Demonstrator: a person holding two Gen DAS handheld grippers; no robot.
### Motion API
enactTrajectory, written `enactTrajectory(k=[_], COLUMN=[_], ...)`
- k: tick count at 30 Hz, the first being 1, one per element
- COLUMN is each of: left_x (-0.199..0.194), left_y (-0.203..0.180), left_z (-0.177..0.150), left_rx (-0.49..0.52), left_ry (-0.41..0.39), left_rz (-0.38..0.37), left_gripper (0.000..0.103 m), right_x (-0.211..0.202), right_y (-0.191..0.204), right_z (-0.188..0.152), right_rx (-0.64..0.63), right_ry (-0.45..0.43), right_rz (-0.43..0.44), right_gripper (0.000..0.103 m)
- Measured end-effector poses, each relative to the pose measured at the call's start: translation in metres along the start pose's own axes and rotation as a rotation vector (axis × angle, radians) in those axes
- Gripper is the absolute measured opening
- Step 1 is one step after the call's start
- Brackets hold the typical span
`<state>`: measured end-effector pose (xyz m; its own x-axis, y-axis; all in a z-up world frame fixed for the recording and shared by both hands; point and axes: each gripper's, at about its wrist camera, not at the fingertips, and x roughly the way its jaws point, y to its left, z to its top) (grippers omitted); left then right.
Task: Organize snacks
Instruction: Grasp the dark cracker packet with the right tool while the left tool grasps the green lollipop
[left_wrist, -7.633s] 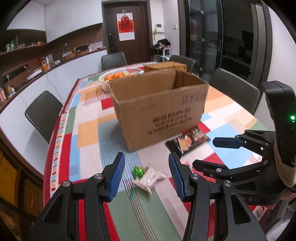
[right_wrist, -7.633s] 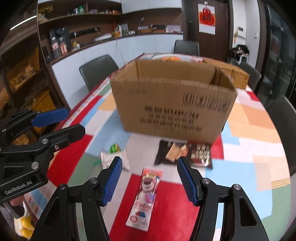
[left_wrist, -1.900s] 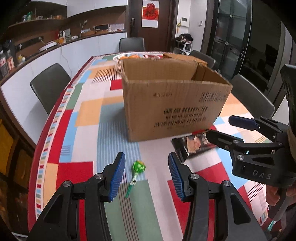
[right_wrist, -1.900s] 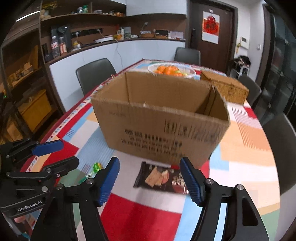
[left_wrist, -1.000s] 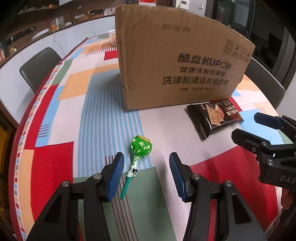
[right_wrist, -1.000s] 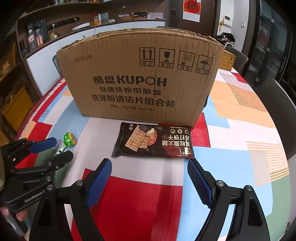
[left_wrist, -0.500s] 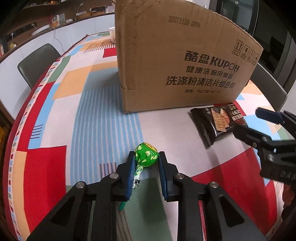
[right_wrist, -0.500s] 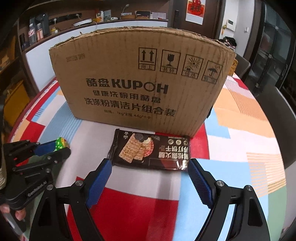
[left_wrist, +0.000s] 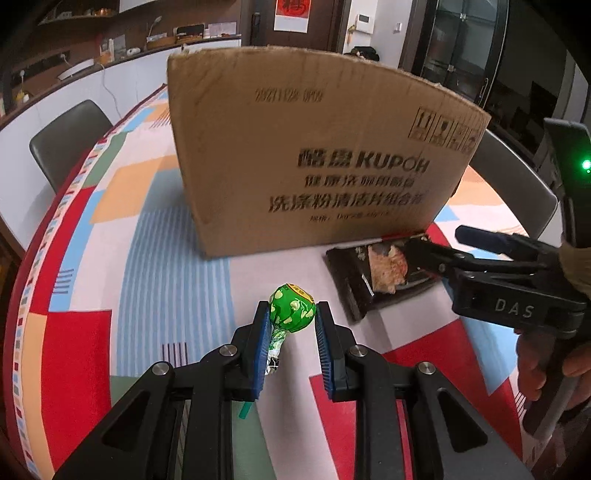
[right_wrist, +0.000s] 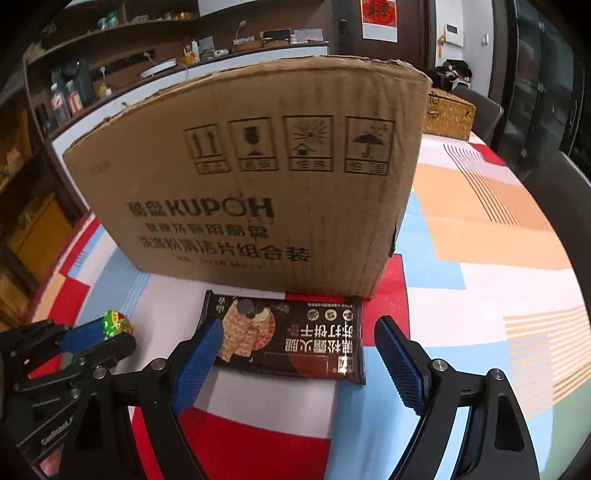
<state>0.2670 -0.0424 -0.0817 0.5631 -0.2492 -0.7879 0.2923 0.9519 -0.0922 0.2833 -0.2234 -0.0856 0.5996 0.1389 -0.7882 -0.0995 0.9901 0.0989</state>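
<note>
A: Item one, lollipop (left_wrist: 291, 309)?
B: Clamped in the left gripper (left_wrist: 290, 325), above the worktop (left_wrist: 155, 280), before the cardboard box (left_wrist: 314, 155).
A: Item two, biscuit packet (right_wrist: 291, 341)?
B: Flat against the box's base; right gripper (right_wrist: 295, 354) spread wide around it, not touching.

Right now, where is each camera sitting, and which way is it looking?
Left wrist: sits on the left gripper, looking down along its fingers at the lollipop they pinch, with the cardboard box behind; the right gripper and a hand show at right.
Right wrist: sits on the right gripper, looking down at the cracker packet between its open fingers; the left gripper shows at left.
Shared: box, lollipop, cracker packet, both grippers, patterned tablecloth.
</note>
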Motion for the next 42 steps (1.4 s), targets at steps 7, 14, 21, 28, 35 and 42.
enactTrajectory(k=[7, 14, 21, 28, 35, 42], left_x=[-0.001, 0.000, -0.008, -0.019, -0.019, -0.008], left_y=[-0.005, 0.004, 0.009, 0.014, 0.007, 0.008], left_z=[0.006, 0.003, -0.008, -0.026, -0.031, -0.032], left_rx=[0.010, -0.011, -0.027, -0.085, -0.144, -0.203], left_ry=[-0.011, -0.004, -0.001, 0.018, 0.049, 0.094], left_rz=[0.002, 0.006, 0.010, 0.017, 0.015, 0.011], left_gripper=[0.024, 0.024, 0.024, 0.024, 0.024, 0.024], right_x=[0.011, 0.028, 0.019, 0.004, 0.001, 0.027], right_y=[-0.015, -0.014, 0.002, 0.027, 0.052, 0.072], right_z=[0.008, 0.008, -0.015, -0.023, -0.011, -0.002], right_rx=[0.056, 0.040, 0.007, -0.126, -0.467, -0.698], right_ry=[-0.014, 0.036, 0.082, 0.106, 0.104, 0.196], right_rz=[0.035, 0.063, 0.122, 0.143, 0.059, 0.064], right_gripper=[0.085, 0.085, 0.085, 0.085, 0.085, 0.084])
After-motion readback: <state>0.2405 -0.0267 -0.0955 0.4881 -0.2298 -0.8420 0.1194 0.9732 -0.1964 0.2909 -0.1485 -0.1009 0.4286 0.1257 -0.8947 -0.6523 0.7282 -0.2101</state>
